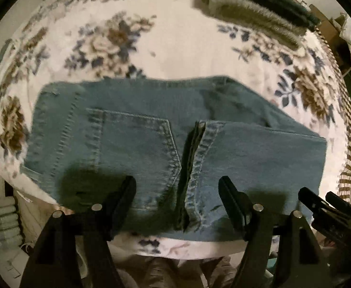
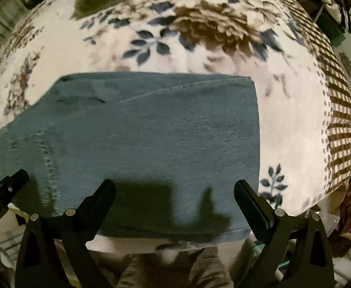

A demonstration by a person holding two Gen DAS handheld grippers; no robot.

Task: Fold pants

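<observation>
The left gripper (image 1: 176, 187) hangs above the folded jeans (image 1: 137, 144), its 2 fingers apart with nothing between them; the right gripper (image 2: 174, 190) stands wide open and empty over the same denim; the jeans lie flat on a floral blanket (image 1: 175, 48), back pocket (image 1: 132, 144) facing up.

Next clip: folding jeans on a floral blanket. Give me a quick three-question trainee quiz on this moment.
1. True or false: the left gripper is clamped on the jeans.
2. What covers the bed? A) floral blanket B) plain sheet C) towel
3. Which part of the jeans shows stitched beside the folded-over leg hem in the left wrist view?

Key: 1 false, both it and the right gripper are open above the denim; 2 A; 3 back pocket.
</observation>
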